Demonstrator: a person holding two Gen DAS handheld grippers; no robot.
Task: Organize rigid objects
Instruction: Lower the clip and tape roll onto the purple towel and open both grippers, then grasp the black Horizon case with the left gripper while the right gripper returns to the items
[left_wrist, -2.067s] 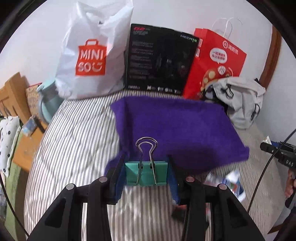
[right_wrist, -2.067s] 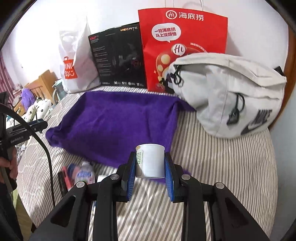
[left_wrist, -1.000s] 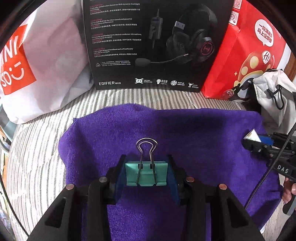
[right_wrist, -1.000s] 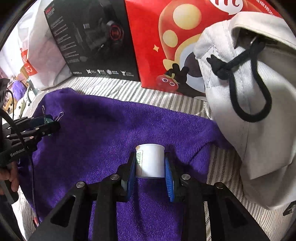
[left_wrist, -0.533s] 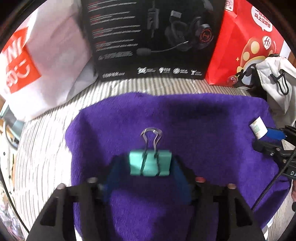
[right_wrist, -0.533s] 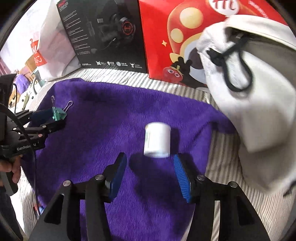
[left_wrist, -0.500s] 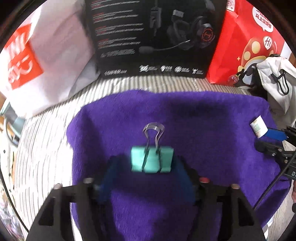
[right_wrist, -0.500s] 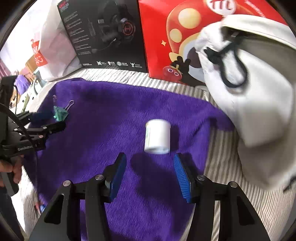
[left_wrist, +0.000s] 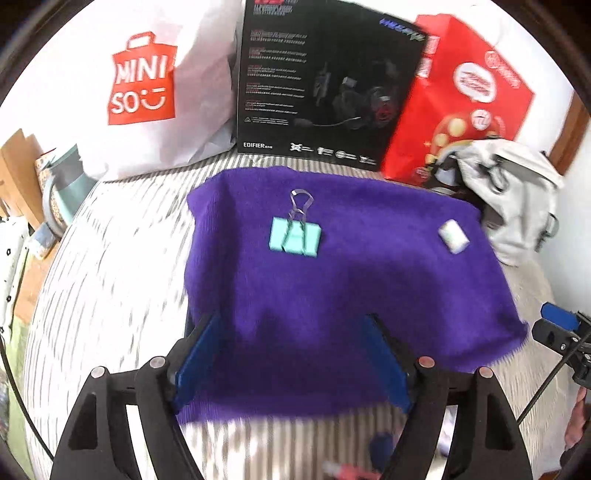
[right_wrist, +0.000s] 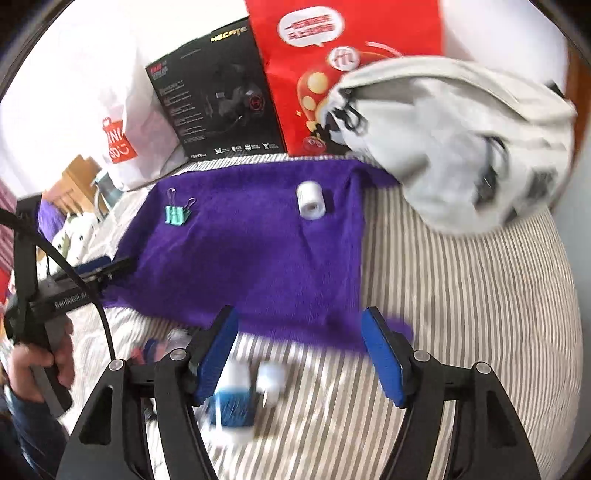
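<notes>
A teal binder clip (left_wrist: 294, 237) (right_wrist: 176, 213) lies flat on the purple cloth (left_wrist: 332, 295) (right_wrist: 251, 251), near its far left part. A small white bottle (left_wrist: 453, 235) (right_wrist: 311, 200) lies on its side on the cloth's far right. My left gripper (left_wrist: 291, 354) is open and empty, pulled back over the cloth's near edge. My right gripper (right_wrist: 299, 354) is open and empty too, above the striped bed near a blue-and-white bottle (right_wrist: 232, 398) and a small white bottle (right_wrist: 271, 380). Both views are blurred by motion.
At the back stand a white shopping bag (left_wrist: 147, 81), a black headset box (left_wrist: 325, 85) and a red paper bag (left_wrist: 461, 103). A grey backpack (right_wrist: 461, 140) lies at the right of the bed. Small items (left_wrist: 351, 469) lie by the bed's near edge.
Both grippers opened, left the clip and the white bottle on the purple cloth, and drew back toward the near side of the bed.
</notes>
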